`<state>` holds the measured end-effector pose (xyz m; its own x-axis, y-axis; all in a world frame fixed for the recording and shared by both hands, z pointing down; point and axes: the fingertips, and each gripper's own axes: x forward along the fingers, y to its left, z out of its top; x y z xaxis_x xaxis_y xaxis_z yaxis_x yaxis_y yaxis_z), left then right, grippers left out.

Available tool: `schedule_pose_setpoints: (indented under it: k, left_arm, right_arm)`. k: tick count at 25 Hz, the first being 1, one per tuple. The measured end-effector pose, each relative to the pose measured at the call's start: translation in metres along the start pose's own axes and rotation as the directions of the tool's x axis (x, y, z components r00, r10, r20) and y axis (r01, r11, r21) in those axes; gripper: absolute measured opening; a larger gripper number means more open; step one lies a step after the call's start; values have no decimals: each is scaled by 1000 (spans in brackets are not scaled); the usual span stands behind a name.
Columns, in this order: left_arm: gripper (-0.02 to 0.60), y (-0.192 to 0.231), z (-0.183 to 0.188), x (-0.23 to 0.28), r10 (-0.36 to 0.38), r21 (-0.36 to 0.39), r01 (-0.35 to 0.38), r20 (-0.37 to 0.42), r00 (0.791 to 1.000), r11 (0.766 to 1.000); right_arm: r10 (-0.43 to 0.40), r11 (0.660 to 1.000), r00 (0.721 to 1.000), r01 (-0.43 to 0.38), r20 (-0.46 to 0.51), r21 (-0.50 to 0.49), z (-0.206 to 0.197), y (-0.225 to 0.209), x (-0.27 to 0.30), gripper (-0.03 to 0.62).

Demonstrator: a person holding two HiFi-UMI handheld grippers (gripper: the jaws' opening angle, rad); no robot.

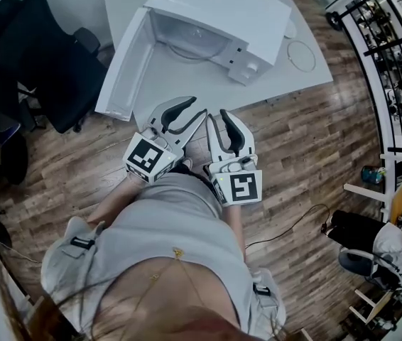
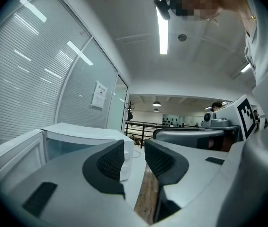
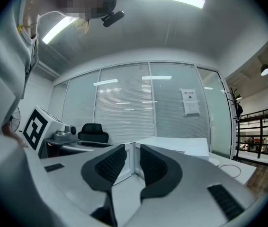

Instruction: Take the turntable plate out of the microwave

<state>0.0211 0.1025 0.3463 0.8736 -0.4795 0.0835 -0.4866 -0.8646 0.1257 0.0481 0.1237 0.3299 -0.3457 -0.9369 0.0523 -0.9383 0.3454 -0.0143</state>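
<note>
The white microwave (image 1: 215, 20) stands on a white table (image 1: 187, 84), its door (image 1: 121, 66) swung open to the left. Inside the cavity the glass turntable plate (image 1: 194, 50) shows as a faint curved rim. Both grippers are held level in front of the table's near edge, short of the microwave. My left gripper (image 1: 195, 107) is open with nothing between its jaws, and it faces the microwave (image 2: 77, 141) and its door (image 2: 11, 160). My right gripper (image 1: 219, 116) is also open and empty, close beside the left. The right gripper view has the microwave (image 3: 172, 145) beyond the jaws.
A black office chair (image 1: 37, 55) stands left of the table, near the open door. A thin wire ring (image 1: 300, 55) lies on the table to the right of the microwave. A black railing (image 1: 393, 41) runs along the far right. Below me is wooden floor (image 1: 314, 141).
</note>
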Motion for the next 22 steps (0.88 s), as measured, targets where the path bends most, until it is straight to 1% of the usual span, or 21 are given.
schedule_pose_setpoints:
  k: [9,16,19,22]
  left_arm:
    - [133,33,5,26,-11,-10,11,5,1000,1000]
    - [133,70,8,38,-5,-17,5,11,1000,1000]
    - [133,90,11,40,3,-46,-2,38,999,999]
    - [133,106,9,43,2,-87,3,59,998,996]
  right_arm:
    - [-18,1000,1000,18,-2,14,-1,-22,36,107]
    - [-6,1000,1000,7,-22,18,-3,-29,76,107]
    - [0,1000,1000,0,-21,5,-2,-29,96,107]
    - [-18,1000,1000,18,-23,-3,-5,-31,108,107]
